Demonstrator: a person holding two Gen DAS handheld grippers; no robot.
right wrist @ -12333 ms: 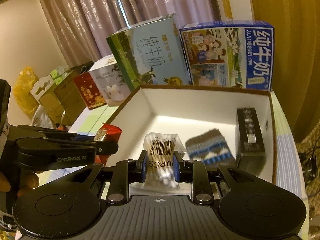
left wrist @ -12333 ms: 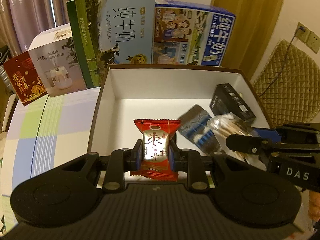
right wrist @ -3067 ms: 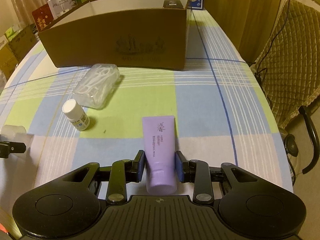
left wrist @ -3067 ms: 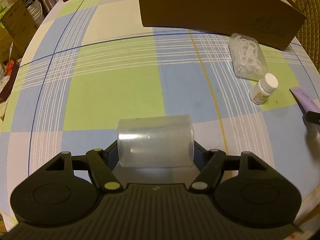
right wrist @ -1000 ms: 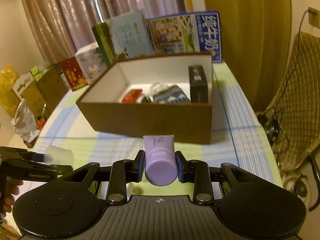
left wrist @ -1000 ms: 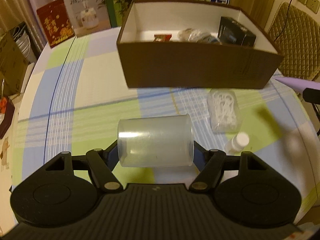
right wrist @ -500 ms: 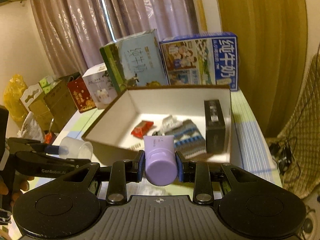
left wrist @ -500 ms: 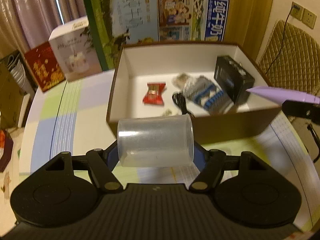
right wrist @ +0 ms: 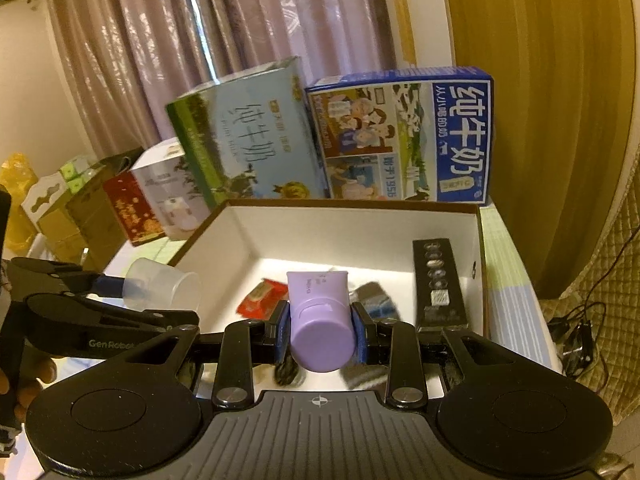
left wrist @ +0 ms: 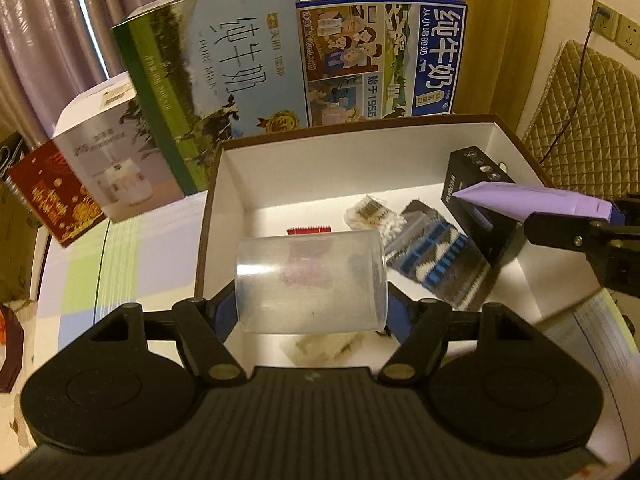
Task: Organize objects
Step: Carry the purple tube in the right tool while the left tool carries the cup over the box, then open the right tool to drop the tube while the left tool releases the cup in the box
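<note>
My left hand-held gripper [left wrist: 312, 306] is clamped on a clear plastic cup [left wrist: 311, 282], held sideways over the near-left part of the open box [left wrist: 320, 168]. My right hand-held gripper [right wrist: 320, 330] is pinched tight on a purple tube [right wrist: 320, 314], cap toward the camera, over the box's middle.

Risks as I see them:
- Cup is thin and slick; I'm gripping the curved wall, so it could squirt out or crush.
- Dropped sideways it will likely roll, onto the red candy packet [right wrist: 262, 298] or the cotton swabs [left wrist: 370, 214].
- The two grippers are close over one box and could knock together.
- Tube could land on the striped sock [left wrist: 436, 258] or hit the black box [right wrist: 438, 284] and end up leaning.
- A low approach could catch the box rim and shift it on the counter [left wrist: 120, 248].
</note>
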